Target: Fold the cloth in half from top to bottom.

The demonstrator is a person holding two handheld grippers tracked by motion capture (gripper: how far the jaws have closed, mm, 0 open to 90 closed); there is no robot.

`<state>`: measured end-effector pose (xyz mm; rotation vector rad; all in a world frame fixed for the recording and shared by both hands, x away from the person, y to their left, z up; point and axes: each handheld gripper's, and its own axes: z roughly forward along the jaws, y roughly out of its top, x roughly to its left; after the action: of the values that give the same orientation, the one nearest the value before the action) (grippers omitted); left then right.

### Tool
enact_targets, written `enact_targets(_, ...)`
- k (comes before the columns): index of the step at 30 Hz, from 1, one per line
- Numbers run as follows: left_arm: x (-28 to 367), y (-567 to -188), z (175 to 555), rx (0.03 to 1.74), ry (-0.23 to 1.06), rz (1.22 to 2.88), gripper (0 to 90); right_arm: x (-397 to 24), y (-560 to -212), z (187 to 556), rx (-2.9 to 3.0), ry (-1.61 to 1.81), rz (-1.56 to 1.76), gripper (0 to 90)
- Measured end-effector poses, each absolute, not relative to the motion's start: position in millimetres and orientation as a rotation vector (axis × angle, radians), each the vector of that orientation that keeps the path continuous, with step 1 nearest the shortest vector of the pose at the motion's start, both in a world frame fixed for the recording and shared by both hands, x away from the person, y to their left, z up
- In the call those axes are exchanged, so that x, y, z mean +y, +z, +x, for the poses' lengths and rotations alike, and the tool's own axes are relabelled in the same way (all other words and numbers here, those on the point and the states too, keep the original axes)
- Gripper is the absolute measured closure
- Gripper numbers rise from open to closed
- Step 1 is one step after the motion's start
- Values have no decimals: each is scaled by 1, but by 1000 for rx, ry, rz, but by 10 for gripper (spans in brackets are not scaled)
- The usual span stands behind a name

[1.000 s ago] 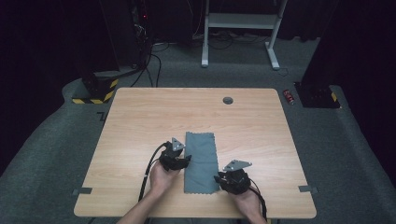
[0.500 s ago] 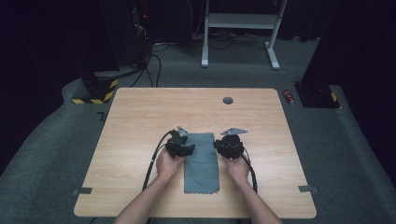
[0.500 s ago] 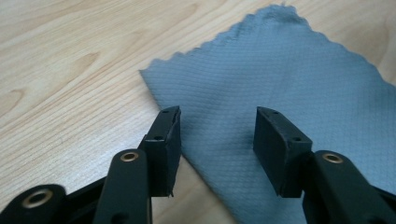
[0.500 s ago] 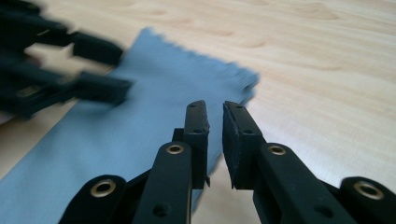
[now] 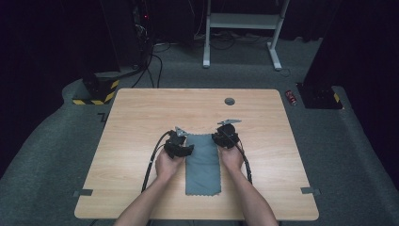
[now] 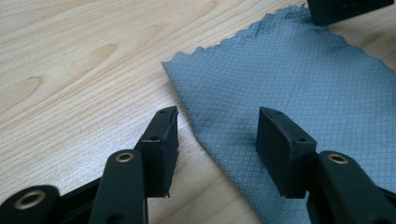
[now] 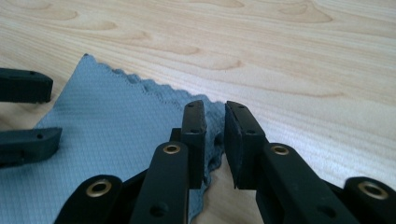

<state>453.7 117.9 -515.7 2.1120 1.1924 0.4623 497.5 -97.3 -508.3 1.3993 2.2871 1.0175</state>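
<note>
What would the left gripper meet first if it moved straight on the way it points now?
Probably the grey cloth: the left gripper stands open over its near edge, one jaw above bare table. Farther on sits the right gripper, though depth is unclear.

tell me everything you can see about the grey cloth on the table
The grey-blue microfibre cloth is a long rectangle with a fine diamond weave and scalloped edges. It lies flat on the light wooden table, its long sides running away from the person. The left gripper straddles its far left corner with jaws apart. The right gripper is at its far right corner, jaws nearly together, the edge bunched up between them.
</note>
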Motion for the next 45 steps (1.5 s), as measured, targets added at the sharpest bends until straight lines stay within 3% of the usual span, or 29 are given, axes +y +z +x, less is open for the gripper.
enact_targets(6,118,-515,455,1195,454,2112,480,-95,-514,501,2304,992,1389,889)
enact_targets(23,125,-517,463,1258,480,2061,484,-85,-507,512,2301,900,1307,892)
enact_targets(35,129,-516,478,1328,445,2007,447,-88,-510,519,2307,907,1354,696)
enact_targets(40,130,-516,482,1337,455,2000,440,-85,-512,520,2333,911,1324,681)
enact_targets(45,119,-511,494,1325,445,2109,396,-84,-512,520,2336,897,1304,689)
